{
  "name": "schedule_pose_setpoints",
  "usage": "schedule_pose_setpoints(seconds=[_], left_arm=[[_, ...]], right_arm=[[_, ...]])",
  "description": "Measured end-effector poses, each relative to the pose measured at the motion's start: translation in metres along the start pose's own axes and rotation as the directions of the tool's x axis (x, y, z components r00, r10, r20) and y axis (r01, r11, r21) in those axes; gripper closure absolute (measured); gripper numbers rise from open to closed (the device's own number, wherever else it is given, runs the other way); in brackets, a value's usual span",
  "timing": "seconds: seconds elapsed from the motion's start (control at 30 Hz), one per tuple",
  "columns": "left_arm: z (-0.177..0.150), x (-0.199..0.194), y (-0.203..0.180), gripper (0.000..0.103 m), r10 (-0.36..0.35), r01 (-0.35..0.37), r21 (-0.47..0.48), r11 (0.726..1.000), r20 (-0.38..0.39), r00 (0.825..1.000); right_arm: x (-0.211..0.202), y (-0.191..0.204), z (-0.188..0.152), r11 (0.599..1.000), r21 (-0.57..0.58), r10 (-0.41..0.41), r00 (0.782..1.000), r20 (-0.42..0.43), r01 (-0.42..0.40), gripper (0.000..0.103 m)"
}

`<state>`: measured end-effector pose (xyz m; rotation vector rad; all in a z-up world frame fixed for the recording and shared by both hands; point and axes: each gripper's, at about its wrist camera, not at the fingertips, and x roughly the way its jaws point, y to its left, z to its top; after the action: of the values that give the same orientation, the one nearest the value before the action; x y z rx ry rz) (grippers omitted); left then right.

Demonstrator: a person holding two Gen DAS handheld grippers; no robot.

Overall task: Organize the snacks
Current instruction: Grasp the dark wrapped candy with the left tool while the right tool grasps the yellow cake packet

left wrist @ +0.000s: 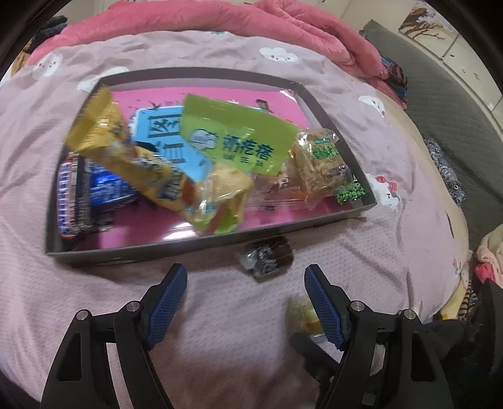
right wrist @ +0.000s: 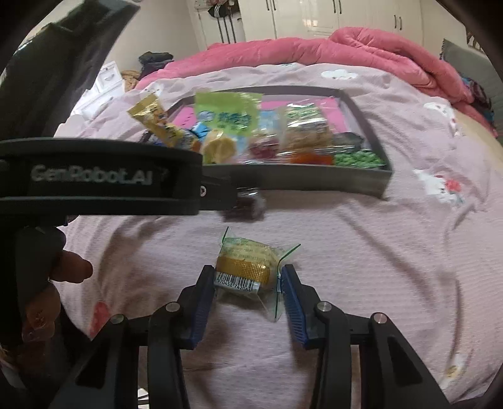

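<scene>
Snack [right wrist: 243, 267] sits pinched between the right gripper [right wrist: 248, 284], bound for the tray [right wrist: 314, 182]; left gripper [left wrist: 245, 283] gapes wide, empty, above the dark sweet [left wrist: 267, 256].

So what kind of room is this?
Most likely a bedroom: the snack tray sits on a bed with a cloud-print pink sheet, a rumpled pink quilt behind it and white wardrobes.

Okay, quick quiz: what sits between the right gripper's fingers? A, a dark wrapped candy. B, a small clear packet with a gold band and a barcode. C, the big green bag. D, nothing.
B: in the right wrist view the small clear packet lies between the right gripper pads, gold band and barcode facing the camera.
</scene>
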<state>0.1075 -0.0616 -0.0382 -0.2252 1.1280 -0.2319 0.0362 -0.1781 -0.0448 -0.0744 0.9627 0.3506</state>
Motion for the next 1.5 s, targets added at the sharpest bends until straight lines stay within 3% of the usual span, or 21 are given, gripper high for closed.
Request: schedule_pose_setpoints(seconds=[0.3, 0.4, 0.5, 0.67, 0.8, 1.03, 1.5], left_arm=[[0.002, 0.023, -0.004, 0.026, -0.006, 0.005, -0.04, 0.999, -0.013, 1.0], [0.004, 0.025, -0.006, 0.039, 0.016, -0.016, -0.049, 0.999, -0.005, 1.0], [0.005, 0.028, -0.007, 0.041, 0.029, -0.029, -0.059, 0.998, -0.007, 1.0], [0.004, 0.029, -0.018, 0.063, 0.031, -0.031, -0.017, 0.999, 0.012, 0.999], [0.001, 0.027, -0.025, 0.065, 0.052, -0.053, 0.029, 0.998, 0.032, 0.998], [-0.008, 0.002, -0.011, 0.066, 0.014, -0.014, 0.005, 1.0, 0.069, 0.998], [-0.013, -0.053, 0.021, 0.066, 0.025, -0.02, -0.034, 0.999, 0.157, 0.987]], right_arm=[[-0.012, -0.046, 0.007, 0.988, 0.116, -0.099, 0.995, 0.01, 0.097, 0.06], [-0.015, -0.058, 0.009, 0.983, 0.152, -0.112, 0.994, 0.02, 0.108, 0.06], [-0.015, -0.068, 0.014, 0.978, 0.181, -0.109, 0.994, 0.024, 0.103, 0.06], [-0.015, -0.074, 0.017, 0.976, 0.205, -0.08, 0.996, 0.039, 0.07, 0.06], [-0.016, -0.073, 0.018, 0.977, 0.208, -0.068, 0.996, 0.05, 0.056, 0.06], [-0.024, -0.071, 0.024, 0.979, 0.204, -0.044, 0.994, 0.102, 0.023, 0.06], [-0.03, -0.067, 0.033, 0.981, 0.192, -0.028, 0.989, 0.142, 0.0, 0.06]])
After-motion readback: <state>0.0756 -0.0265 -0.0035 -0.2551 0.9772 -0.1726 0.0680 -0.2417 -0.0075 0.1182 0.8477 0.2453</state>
